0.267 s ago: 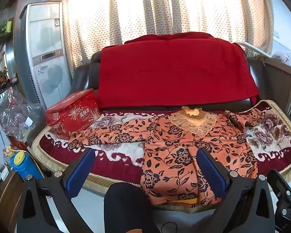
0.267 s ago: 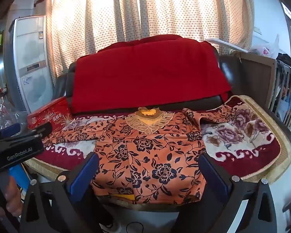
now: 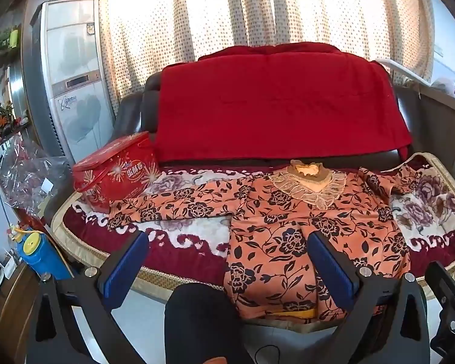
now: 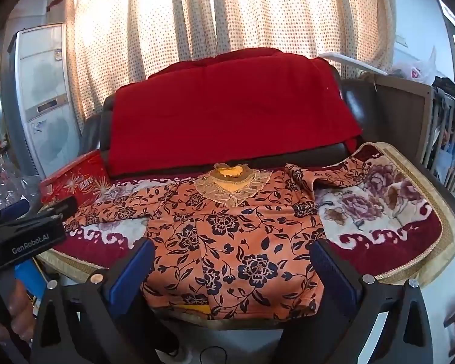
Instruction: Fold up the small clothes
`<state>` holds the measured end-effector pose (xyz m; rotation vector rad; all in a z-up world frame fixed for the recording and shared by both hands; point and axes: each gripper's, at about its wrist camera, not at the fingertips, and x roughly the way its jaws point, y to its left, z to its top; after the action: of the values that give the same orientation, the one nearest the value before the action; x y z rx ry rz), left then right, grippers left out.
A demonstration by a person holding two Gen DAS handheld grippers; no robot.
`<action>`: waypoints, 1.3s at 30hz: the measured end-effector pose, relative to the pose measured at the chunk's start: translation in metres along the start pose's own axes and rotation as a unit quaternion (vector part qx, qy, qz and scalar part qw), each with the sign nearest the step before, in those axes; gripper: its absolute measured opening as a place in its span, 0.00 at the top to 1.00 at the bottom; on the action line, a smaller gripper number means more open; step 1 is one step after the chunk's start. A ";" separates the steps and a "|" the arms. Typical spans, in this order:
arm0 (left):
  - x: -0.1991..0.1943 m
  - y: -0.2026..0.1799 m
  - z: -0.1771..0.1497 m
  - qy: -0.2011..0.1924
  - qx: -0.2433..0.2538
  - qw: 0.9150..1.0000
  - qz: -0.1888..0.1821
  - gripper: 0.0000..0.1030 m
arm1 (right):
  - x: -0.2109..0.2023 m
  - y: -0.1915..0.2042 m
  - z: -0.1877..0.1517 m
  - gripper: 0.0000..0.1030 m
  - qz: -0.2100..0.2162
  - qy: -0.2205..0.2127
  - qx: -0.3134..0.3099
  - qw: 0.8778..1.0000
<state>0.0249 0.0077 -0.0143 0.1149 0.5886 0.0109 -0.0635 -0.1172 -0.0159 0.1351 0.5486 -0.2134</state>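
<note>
An orange top with dark flowers and a lace collar lies spread flat on the sofa seat, collar toward the backrest, hem over the front edge. Its left sleeve is stretched out; its right sleeve is bent and crumpled. It also shows in the right wrist view. My left gripper is open and empty, held in front of the hem's left part. My right gripper is open and empty, in front of the hem's middle. The left gripper's body shows at the left of the right wrist view.
The seat carries a dark red floral blanket. A red throw covers the backrest. A red gift box stands at the seat's left end. A blue jug, plastic bags and a white standing unit are at the left. A dark knee is below.
Both grippers have moved slightly closer to the sofa; the top looks a little larger. The clothes have not moved.
</note>
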 end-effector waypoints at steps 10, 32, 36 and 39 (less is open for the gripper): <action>0.015 -0.001 0.001 0.015 0.002 1.000 0.010 0.00 | 0.019 0.000 -0.004 0.00 0.002 0.022 0.000 1.000; 0.029 -0.002 0.003 0.024 0.007 1.000 0.010 0.00 | 0.040 0.004 -0.002 0.00 0.008 0.046 -0.004 0.999; 0.031 -0.002 0.003 0.023 0.007 1.000 0.008 0.00 | 0.041 0.003 -0.001 0.00 0.008 0.045 -0.004 0.999; 0.032 -0.003 0.002 0.023 0.007 1.000 0.009 0.00 | 0.042 0.003 0.000 0.00 0.008 0.046 -0.005 0.999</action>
<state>0.0524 0.0061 -0.0301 0.1341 0.6338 0.0271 -0.0273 -0.1211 -0.0378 0.1400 0.6391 -0.1899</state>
